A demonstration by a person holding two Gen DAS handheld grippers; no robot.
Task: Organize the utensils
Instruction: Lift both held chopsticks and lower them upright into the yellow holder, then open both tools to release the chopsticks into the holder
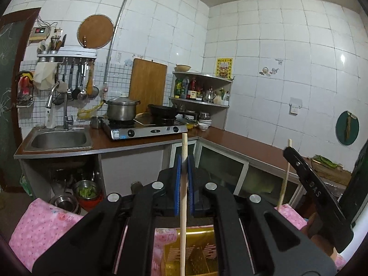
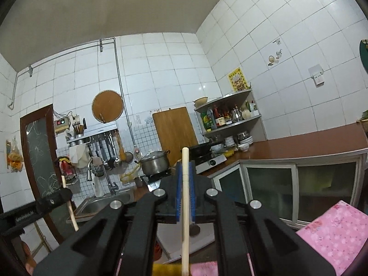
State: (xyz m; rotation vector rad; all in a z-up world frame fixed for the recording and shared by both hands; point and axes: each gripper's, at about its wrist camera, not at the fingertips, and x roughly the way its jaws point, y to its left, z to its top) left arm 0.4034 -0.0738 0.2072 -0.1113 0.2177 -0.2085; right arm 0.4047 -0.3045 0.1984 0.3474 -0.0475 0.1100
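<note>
My left gripper [image 1: 184,161] is shut on a pale wooden chopstick [image 1: 183,204] that stands upright between its blue pads, raised in the air over a yellow slotted tray [image 1: 197,253] on a pink cloth [image 1: 41,227]. My right gripper [image 2: 185,168] is shut on a second wooden chopstick [image 2: 185,207], also upright. The right gripper and its chopstick [image 1: 284,174] show at the right of the left wrist view. The left gripper's chopstick [image 2: 70,204] shows at the lower left of the right wrist view.
A brown L-shaped counter [image 1: 232,135] carries a steel sink [image 1: 58,140], a gas stove [image 1: 145,128] with a pot [image 1: 122,109] and a pan, and a corner shelf [image 1: 202,89] of bottles. Utensils hang on a wall rack [image 1: 69,57]. Glass-door cabinets [image 1: 220,163] stand below.
</note>
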